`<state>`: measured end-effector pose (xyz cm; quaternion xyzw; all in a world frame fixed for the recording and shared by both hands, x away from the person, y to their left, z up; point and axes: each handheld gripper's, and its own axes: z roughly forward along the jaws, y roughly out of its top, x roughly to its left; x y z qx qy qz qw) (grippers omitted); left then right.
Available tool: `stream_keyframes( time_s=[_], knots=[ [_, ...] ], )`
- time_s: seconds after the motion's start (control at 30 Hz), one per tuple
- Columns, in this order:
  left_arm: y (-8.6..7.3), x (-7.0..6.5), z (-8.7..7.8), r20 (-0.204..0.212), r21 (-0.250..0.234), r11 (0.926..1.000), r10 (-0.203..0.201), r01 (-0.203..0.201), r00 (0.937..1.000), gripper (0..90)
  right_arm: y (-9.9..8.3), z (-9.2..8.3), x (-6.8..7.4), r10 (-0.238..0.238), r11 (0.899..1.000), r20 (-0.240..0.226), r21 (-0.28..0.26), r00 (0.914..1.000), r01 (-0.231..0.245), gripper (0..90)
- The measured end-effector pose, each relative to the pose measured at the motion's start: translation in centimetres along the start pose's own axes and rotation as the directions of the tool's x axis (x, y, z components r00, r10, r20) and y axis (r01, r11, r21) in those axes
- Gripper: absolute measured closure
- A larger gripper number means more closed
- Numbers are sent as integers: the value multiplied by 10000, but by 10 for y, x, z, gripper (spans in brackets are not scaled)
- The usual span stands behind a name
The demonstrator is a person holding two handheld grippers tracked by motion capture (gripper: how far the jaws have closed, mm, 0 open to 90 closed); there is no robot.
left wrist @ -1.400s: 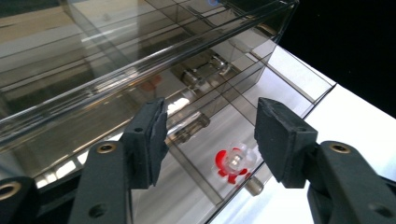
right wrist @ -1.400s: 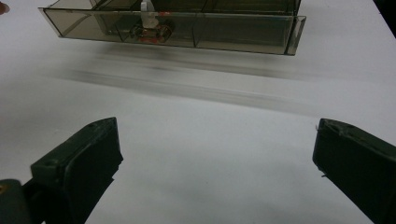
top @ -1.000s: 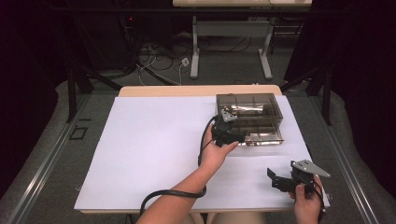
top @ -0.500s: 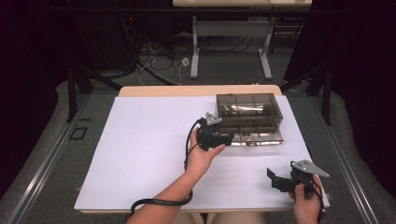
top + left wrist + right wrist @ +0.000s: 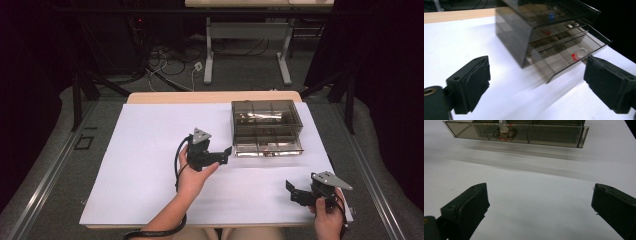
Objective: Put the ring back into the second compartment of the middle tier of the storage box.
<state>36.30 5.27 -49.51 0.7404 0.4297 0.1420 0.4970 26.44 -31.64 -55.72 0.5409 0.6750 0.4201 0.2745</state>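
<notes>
A smoky clear drawer box [image 5: 266, 120] stands at the back right of the white-covered table [image 5: 145, 165]. Its lowest drawer [image 5: 267, 149] is pulled out toward me, and small red and clear parts [image 5: 577, 54] lie in that drawer. My left gripper [image 5: 223, 156] is just left of the drawer's front corner and apart from it. Its jaws have just been opening, and in the left gripper view [image 5: 539, 85] nothing is between them. My right gripper [image 5: 292, 192] is held near the front right edge. In the right gripper view [image 5: 541, 210] it stands open and empty, facing the drawer's front [image 5: 519, 133].
A bare wooden strip of the tabletop [image 5: 200, 96] runs along the far edge. Beyond it, cables [image 5: 165, 60] lie on the floor by the legs of another table [image 5: 210, 50]. The white sheet is bare left of the box.
My left gripper has drawn back from the drawer's front, leftward and toward me, and its jaws have opened. The lowest drawer stays pulled out. The right gripper has kept still.
</notes>
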Motion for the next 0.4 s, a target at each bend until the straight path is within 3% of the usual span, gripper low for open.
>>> stream_keyframes(
  time_s=[0.2,0.4],
  knots=[
    [-17,14,-28,-336,-360,9993,116,-128,9994,3,0,0,1,-44,9999,-24,-91,10000,43,7],
    [-35,28,-52,-533,-353,9993,116,-135,9985,3,-1,-1,2,61,9999,40,-139,10000,-60,7]
  ],
)
